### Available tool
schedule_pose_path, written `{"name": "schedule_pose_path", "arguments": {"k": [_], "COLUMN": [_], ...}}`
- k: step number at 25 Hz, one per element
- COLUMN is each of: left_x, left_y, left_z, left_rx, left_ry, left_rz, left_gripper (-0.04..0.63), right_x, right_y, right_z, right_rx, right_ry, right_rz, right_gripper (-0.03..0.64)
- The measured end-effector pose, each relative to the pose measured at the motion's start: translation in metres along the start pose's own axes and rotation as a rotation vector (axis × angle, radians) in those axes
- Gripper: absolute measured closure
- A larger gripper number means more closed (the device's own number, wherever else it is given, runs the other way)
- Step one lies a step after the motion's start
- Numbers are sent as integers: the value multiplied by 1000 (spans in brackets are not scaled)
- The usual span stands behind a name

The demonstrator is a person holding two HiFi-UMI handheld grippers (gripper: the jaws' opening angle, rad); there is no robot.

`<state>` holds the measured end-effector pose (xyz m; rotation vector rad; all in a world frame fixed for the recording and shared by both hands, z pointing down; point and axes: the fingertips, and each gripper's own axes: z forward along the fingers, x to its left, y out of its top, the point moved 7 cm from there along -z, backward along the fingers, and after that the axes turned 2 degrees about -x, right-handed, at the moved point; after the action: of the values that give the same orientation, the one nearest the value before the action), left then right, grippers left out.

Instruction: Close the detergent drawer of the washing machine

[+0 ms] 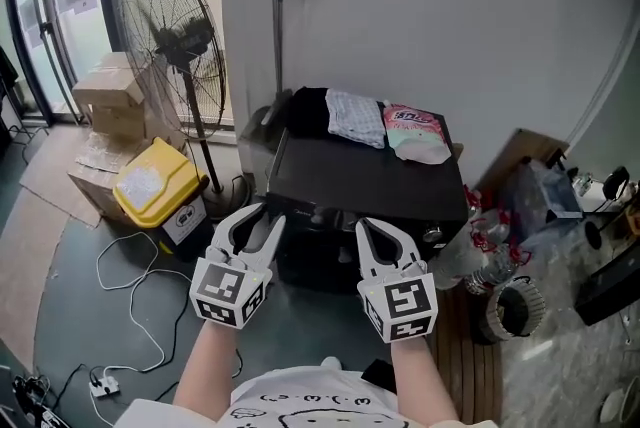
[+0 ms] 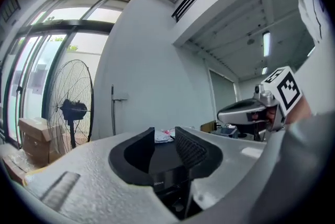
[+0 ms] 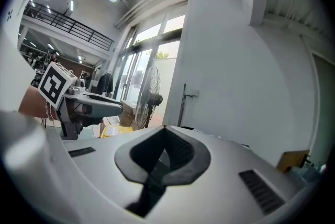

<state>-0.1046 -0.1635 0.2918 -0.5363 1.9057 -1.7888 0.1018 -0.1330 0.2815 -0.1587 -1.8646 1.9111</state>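
Jaws of the left gripper (image 2: 165, 132) stand partly apart, released, with nothing between them. Right gripper (image 3: 165, 130): jaw tips meet, clenched on nothing. Both grippers hang in the air just before the washer (image 1: 370, 178), touching nothing. The washer stands against the wall; its drawer cannot be made out on the dark front.

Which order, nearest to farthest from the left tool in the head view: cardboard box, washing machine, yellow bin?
1. washing machine, just ahead and right of the left tool.
2. yellow bin, left, on the floor.
3. cardboard box, far left, beyond the bin.
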Motion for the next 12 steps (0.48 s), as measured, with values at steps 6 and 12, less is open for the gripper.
{"name": "schedule_pose_path", "arguments": {"k": [6, 12], "left_x": [8, 13], "left_y": [22, 37], "left_z": [-9, -16], "left_rx": [-68, -64], "left_ry": [30, 69], "left_rz": [67, 121], "left_gripper": [554, 577], "right_x": [-7, -17], "right_y": [18, 29], "right_z": [-11, -22], "right_rx": [-48, -73], "right_ry": [-38, -68], "right_rz": [-14, -15], "right_gripper": [617, 617]}}
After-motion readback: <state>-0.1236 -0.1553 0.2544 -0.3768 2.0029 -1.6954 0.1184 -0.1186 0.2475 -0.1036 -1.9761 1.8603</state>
